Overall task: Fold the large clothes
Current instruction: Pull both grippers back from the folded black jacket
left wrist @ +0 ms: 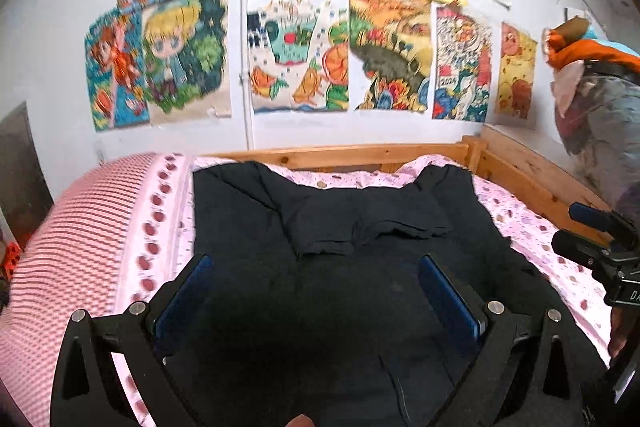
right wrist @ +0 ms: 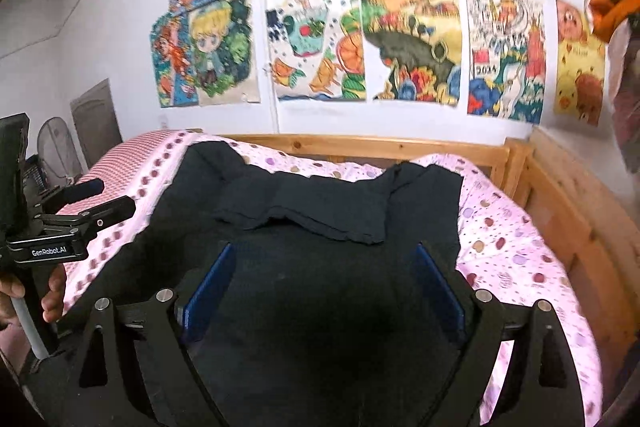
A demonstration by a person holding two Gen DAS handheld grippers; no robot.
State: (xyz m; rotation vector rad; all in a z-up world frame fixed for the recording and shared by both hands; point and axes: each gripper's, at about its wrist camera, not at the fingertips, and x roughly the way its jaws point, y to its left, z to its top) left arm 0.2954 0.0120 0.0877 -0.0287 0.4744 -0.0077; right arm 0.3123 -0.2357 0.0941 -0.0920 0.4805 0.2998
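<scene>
A large black garment (left wrist: 320,267) lies spread across the pink patterned bedspread (left wrist: 532,227), reaching from the near edge of the bed almost to the wooden bed frame (left wrist: 360,153) by the far wall. It looks partly folded: 1 flap of dark fabric lies doubled over the middle, its ragged edge showing across the centre in both views, and 2 corners stick up at the far left and far right. Most of the cloth is one broad layer, so I judge the task to be at an early stage, with the main folds not yet made.

The left gripper (left wrist: 316,291) hovers over the near part of the garment with its blue pads (left wrist: 188,291) set wide apart and nothing between them. The right gripper (right wrist: 324,283) hangs likewise, wide and empty, over the near middle of the cloth. Children's drawings (right wrist: 320,47) cover the far wall.
</scene>
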